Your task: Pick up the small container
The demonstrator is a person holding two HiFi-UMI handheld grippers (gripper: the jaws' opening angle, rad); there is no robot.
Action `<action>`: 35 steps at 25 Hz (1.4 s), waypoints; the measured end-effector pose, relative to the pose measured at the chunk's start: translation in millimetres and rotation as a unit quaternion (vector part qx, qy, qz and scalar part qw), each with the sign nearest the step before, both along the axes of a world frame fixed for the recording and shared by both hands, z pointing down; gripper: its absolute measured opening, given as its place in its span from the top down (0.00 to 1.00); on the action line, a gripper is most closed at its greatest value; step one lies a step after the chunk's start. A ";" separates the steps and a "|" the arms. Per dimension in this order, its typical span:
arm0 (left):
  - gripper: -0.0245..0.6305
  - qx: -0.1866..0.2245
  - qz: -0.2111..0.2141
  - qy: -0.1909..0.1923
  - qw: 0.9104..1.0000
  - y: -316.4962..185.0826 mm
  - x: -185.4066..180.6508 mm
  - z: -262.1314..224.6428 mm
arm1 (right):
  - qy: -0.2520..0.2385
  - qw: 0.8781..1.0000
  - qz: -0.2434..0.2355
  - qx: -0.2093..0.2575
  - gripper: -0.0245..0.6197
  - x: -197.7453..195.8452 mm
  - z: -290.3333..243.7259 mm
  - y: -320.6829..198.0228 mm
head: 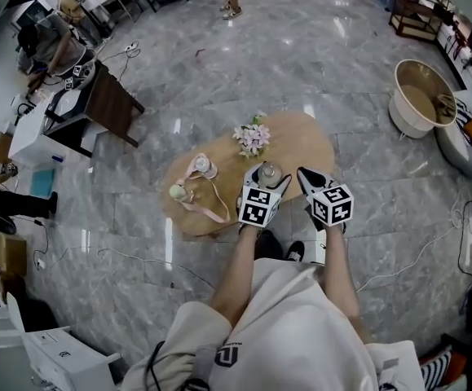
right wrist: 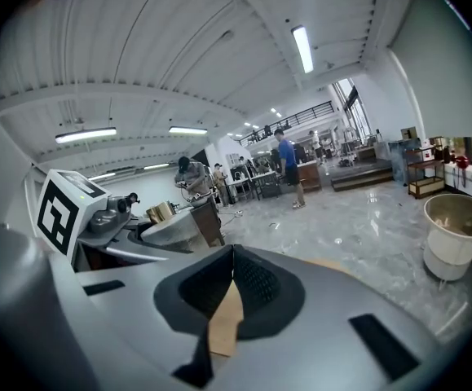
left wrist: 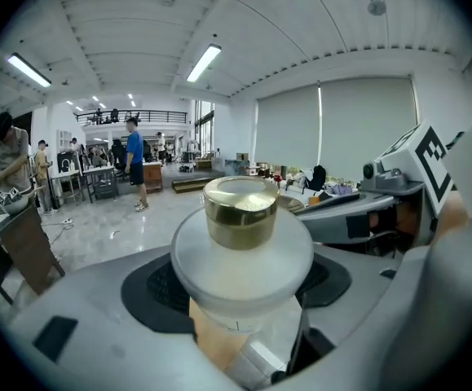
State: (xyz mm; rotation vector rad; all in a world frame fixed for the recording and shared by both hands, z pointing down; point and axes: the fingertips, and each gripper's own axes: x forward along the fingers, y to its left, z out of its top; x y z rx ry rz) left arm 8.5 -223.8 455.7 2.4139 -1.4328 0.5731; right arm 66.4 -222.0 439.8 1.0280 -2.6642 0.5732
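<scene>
The small container [left wrist: 240, 243] is a frosted white jar with a gold cap, and my left gripper [left wrist: 244, 300] is shut on its body, the jar standing upright between the jaws. From the head view the small container [head: 271, 173] sits in the left gripper [head: 266, 174] over the near edge of the oval wooden table [head: 301, 141]. My right gripper [head: 304, 173] hovers just to its right. In the right gripper view the right gripper [right wrist: 231, 259] is shut with nothing between its tips, and the gold cap [right wrist: 161, 212] shows at the left.
A pink flower bunch [head: 253, 137] lies at the table's far side. A pink strap [head: 211, 204] with two round pieces [head: 203, 167] lies on the left part. A white tub [head: 419, 96] stands on the marble floor at the right. Cables run across the floor.
</scene>
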 end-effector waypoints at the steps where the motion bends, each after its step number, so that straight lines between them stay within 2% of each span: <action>1: 0.46 0.004 -0.001 0.003 1.000 -1.6 0.5 -3.6 | 0.001 1.000 -0.003 0.003 0.85 -1.9 -1.8 -0.3; 7: 0.46 0.004 -0.003 0.011 1.000 -4.5 10.3 -5.9 | 0.006 1.000 -0.017 0.011 0.85 -5.2 -6.7 -0.6; 14: 0.46 0.002 -0.019 0.018 1.000 -7.8 5.2 -5.8 | 0.017 0.999 -0.039 0.009 0.85 -7.9 1.5 2.4; 21: 0.46 0.011 -0.031 0.017 0.999 -8.8 3.5 -13.2 | 0.012 0.999 -0.042 0.005 0.86 -9.0 0.6 2.8; 26: 0.46 0.009 -0.031 0.018 0.999 -7.6 4.5 -9.9 | 0.026 0.999 -0.042 0.006 0.85 -8.6 6.4 4.8; 35: 0.46 0.008 -0.027 0.009 1.000 -5.3 2.2 -9.1 | 0.019 0.999 -0.041 0.003 0.85 -11.1 7.1 5.3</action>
